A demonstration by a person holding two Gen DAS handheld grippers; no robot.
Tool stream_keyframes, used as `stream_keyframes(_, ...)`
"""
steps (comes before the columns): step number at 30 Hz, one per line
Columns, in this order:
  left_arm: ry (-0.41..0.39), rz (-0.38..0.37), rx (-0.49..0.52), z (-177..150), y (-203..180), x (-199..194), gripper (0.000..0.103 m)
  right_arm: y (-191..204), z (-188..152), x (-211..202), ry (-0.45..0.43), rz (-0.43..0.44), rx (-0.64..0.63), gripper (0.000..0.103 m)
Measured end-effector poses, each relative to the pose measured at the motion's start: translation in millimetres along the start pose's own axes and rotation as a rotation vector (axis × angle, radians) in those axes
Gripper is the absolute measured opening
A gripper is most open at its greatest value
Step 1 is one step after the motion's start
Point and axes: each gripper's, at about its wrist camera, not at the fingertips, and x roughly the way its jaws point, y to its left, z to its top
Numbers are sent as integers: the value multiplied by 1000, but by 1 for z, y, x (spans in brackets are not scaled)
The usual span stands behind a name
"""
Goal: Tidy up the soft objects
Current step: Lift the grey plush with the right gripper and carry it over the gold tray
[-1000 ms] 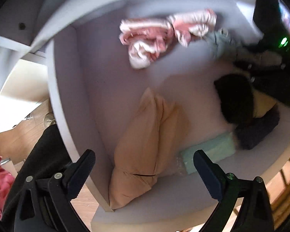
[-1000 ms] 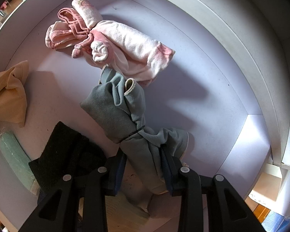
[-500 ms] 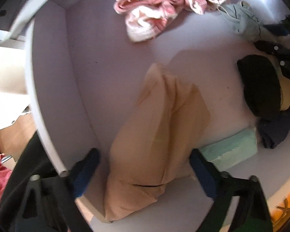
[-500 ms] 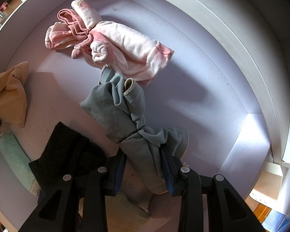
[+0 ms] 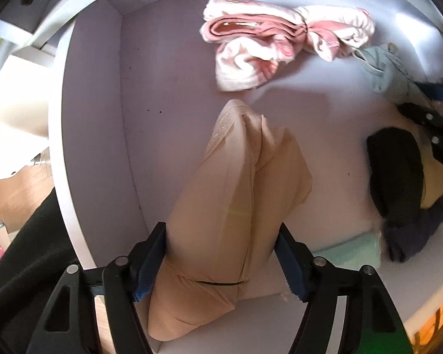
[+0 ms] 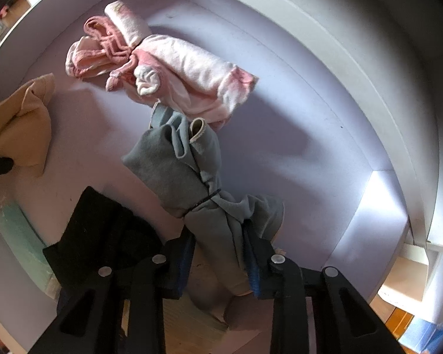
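Observation:
A tan cloth bundle [image 5: 245,177] tied with a black band lies on the lilac shelf floor [image 5: 168,73]. My left gripper [image 5: 221,253] straddles its near end, jaws closing, and both blue pads touch its sides. In the right wrist view a grey cloth bundle [image 6: 174,165], also banded, lies lengthwise. My right gripper [image 6: 218,253] pinches its near end and its jaws are still closing. The tan bundle [image 6: 20,124] shows at the left edge of that view.
A pink and white bundle [image 5: 268,38] lies at the back of the compartment, touching the grey one [image 6: 174,67]. A black cloth [image 6: 103,230], a dark navy cloth [image 5: 416,236] and a pale green block [image 5: 348,250] lie near the front. The white side wall [image 5: 88,118] is close on the left.
My left gripper has come down over the tan bundle and its jaws have narrowed from wide open to touching it. The right gripper stays in place and squeezes the grey bundle slightly tighter.

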Motion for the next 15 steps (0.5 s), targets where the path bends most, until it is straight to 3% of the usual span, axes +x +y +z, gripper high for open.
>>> stream_keyframes(8,5,8,-9,-21,8,14,76,-10,-9,-13,6,12,43,28)
stream_keyframes(15,14,71,44,-2,-26,23,76,-6,-15,-32,6,-21,12,27)
